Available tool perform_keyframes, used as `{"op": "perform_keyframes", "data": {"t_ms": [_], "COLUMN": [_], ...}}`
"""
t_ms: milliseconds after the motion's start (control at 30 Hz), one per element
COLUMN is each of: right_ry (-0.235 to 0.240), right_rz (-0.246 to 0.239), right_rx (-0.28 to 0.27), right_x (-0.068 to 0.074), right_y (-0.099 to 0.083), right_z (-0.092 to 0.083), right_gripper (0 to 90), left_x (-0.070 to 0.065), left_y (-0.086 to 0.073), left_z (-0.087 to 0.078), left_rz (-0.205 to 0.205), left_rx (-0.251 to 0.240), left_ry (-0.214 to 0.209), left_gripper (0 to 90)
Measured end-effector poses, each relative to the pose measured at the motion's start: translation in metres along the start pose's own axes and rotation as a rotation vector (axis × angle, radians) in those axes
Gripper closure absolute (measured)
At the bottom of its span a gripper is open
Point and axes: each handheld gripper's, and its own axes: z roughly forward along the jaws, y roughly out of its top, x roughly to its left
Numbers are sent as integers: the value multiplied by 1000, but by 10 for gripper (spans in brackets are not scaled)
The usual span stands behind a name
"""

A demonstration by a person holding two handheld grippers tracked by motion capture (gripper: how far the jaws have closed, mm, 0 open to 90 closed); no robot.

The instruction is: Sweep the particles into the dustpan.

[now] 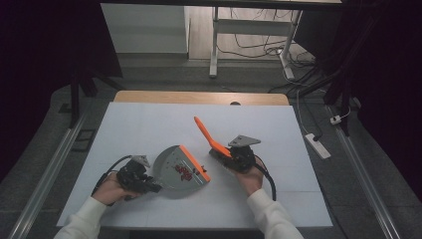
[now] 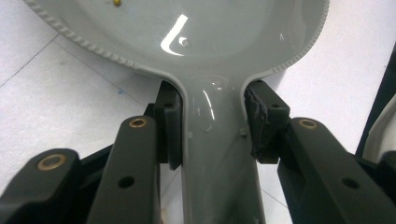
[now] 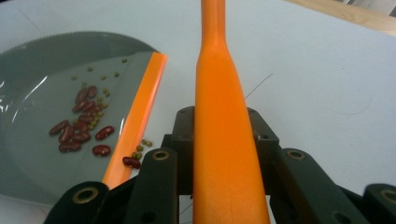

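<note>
Dustpan (image 1: 178, 168) handle clamped in left claw (image 1: 149, 186), on table (image 1: 149, 124).

White surface (image 1: 149, 129) with a wooden far edge (image 1: 199, 97); white power strip (image 1: 318, 145) on the grey floor at right; desk legs (image 1: 214, 45) and loose cables (image 1: 256, 50) beyond.

Your left hand (image 1: 112, 186) rests low at the near left of the table, with the left gripper (image 1: 149, 184) pointing right and its jaws clamped tight. Your right hand (image 1: 250, 177) sits across from it, the right gripper (image 1: 221, 154) aimed left and away from you, jaws also clamped. Both white-sleeved forearms angle inward.
</note>
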Motion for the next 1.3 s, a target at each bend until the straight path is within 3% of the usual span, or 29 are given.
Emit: {"op": "perform_keyframes", "data": {"t_ms": [500,867,1000,1133,1167,1300], "right_ry": [25,46,83,89,157,164], "right_rz": [-20,-68,-80,-102,-63,-82], "right_rx": [25,20,13,-4,-31,-52], "right_x": [9,39,50,58,58,61], "right_y": [-3,-3,-2,0,2,7], "right_z": [7,13,15,14,13,9], "right_gripper": [702,702,702,701,702,702], "left_x": [0,0,0,1,1,1], "left_y": [-2,-2,-2,-2,-2,-2], "left_z": [-2,-2,-2,-1,-1,-1], "left_rz": [8,8,7,10,10,8], "left_rx": [5,8,9,12,12,10], "left_ry": [-4,-3,-2,-3,-3,-5], "left_gripper": [609,609,609,609,609,609]}}
